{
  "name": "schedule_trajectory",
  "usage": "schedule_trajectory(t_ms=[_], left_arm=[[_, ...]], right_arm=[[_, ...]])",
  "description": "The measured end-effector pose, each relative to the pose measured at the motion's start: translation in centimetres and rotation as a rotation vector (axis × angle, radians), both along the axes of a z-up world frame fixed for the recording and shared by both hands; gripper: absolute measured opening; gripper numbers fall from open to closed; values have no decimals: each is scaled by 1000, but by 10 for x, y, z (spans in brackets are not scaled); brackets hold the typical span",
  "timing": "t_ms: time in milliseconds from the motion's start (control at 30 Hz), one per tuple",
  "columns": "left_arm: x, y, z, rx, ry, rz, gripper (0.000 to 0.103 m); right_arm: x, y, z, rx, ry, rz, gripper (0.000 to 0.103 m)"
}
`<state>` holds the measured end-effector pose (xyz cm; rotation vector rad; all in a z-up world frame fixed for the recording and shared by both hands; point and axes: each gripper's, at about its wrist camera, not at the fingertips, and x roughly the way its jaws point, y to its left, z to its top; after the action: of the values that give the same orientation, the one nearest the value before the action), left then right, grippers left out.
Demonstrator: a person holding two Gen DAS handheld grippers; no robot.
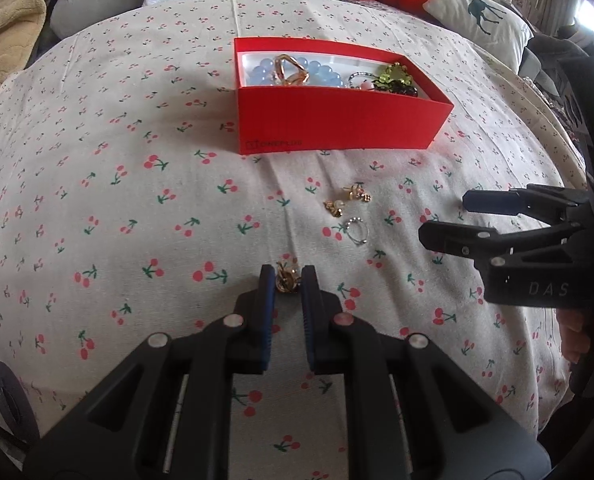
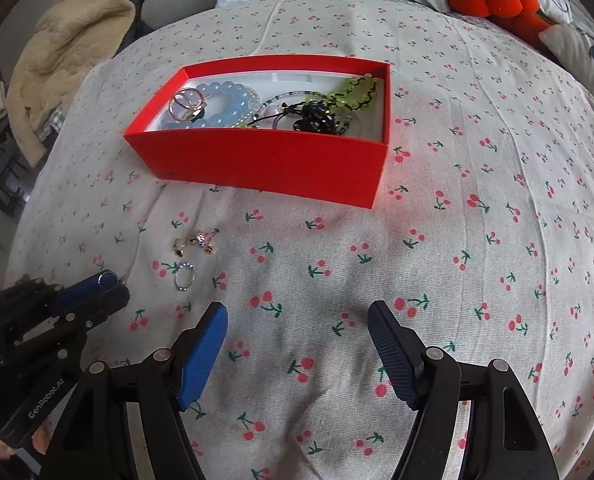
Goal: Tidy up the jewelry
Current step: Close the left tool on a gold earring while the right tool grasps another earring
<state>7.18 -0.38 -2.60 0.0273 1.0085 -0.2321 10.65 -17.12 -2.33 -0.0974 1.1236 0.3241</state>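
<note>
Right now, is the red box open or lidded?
Open: the red box has no lid on it, and blue beads and a gold ring show inside.

Box (image 2: 257, 160) red, white inside. Cloth (image 2: 457, 240) cream with red cherries, green stems. Beads (image 2: 221, 92) pale blue at box's 9 o'clock. Pads (image 2: 201, 352) blue.

The left tool (image 1: 288, 280) is low, its two fingers close together, pinching a small gold earring (image 1: 286, 279) between the tips. The right tool (image 2: 297, 328) sits to its right, fingers spread wide, holding nothing.
</note>
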Motion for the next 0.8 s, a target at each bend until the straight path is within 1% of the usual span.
schedule_trajectory(t_ms=[167,233,267,400,433,467,633,700,767,800], left_arm=[[2,10,-1,17,-6,4,15],[3,13,-1,12,-4,11,15],[4,15,-1,9,-2,15,15],[7,20,-2,-7,6,20,15],[8,20,-2,-9,7,19,15],[9,21,-2,-11,8,20,15],[13,23,-3,-21,17,21,15],[14,23,-4,-23,20,21,15],[15,22,-4,-21,21,20,15],[15,23,-4,-20,21,19,15]], right_arm=[[-12,25,-8,-50,-81,98,73],[-12,32,-9,-50,-106,114,72],[-10,35,-9,-40,-109,115,68],[-11,48,-12,-18,-125,157,62],[-12,52,-12,-15,-130,174,57],[-14,57,-14,-18,-133,188,53],[-7,66,-16,-35,-140,200,48],[-6,70,-16,-42,-143,204,43],[-8,73,-16,-53,-151,215,35],[-9,75,-16,-59,-155,223,33]])
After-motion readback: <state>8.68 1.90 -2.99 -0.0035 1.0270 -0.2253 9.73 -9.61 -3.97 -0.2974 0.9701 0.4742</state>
